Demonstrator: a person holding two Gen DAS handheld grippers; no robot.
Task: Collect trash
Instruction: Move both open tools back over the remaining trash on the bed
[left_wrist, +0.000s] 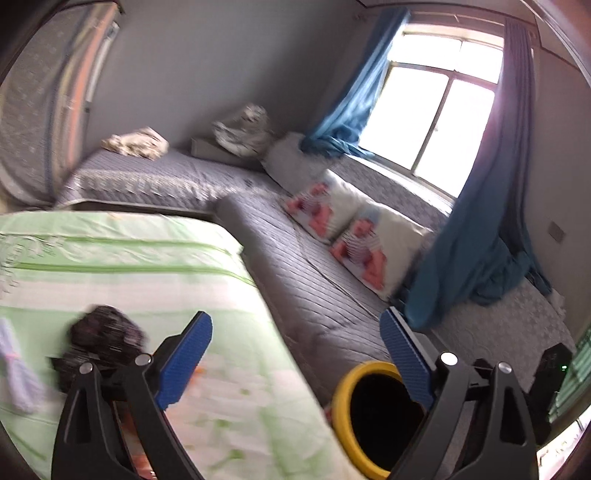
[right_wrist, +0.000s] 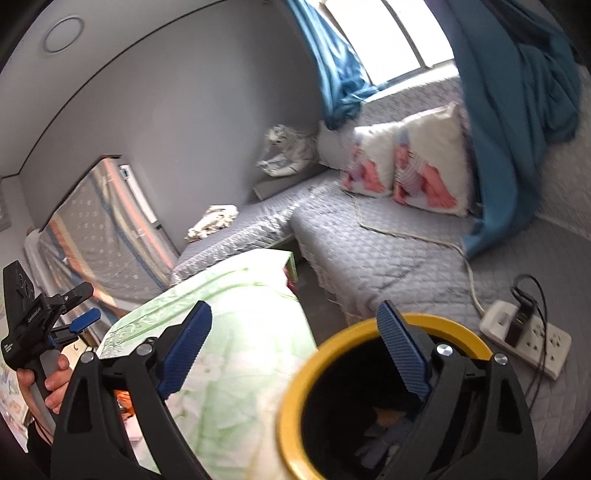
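Both hand-held grippers stand spread wide with nothing between their blue pads. The left hand-held gripper (left_wrist: 295, 354) hangs above the edge of the green flowered cloth (left_wrist: 147, 266), and a blurred dark bundle (left_wrist: 105, 338) lies on that cloth just beside its left finger. The right hand-held gripper (right_wrist: 295, 347) hovers right over the yellow-rimmed bin (right_wrist: 295, 398), which sits on the floor against the cloth-covered desk; scraps show dimly in its dark inside. A white power strip (right_wrist: 524, 338) rests on the grey quilted mattress (right_wrist: 369, 251) nearby.
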